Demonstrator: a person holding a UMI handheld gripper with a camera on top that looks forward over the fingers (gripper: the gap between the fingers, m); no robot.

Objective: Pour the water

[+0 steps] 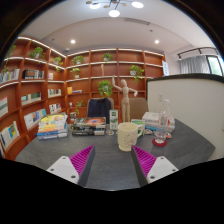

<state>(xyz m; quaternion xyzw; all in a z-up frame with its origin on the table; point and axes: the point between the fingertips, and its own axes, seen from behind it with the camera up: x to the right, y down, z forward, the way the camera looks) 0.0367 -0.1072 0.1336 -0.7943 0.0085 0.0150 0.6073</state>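
While gripper (112, 163) fingers gape wide holding nothing, pale ribbed pitcher (128, 135) stands ahead on smooth grey table (100, 165); clear glass (159, 133) beside it.

Counter (110, 160): grey top.
Middle: pale mug (128, 135), standing upright.
Right of mug: clear glass (162, 122), red bowl (158, 142) just beside it.
Left side: stacked books (52, 126).
Far edge: more books (89, 125).

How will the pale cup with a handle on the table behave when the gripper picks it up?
The cup looks rigid, probably ceramic or hard plastic, so it should not deform. Its surface looks smooth, so it may slip. It is taller than wide, so a push near the top could tip it. The gripper is open, with the cup just beyond its fingers.
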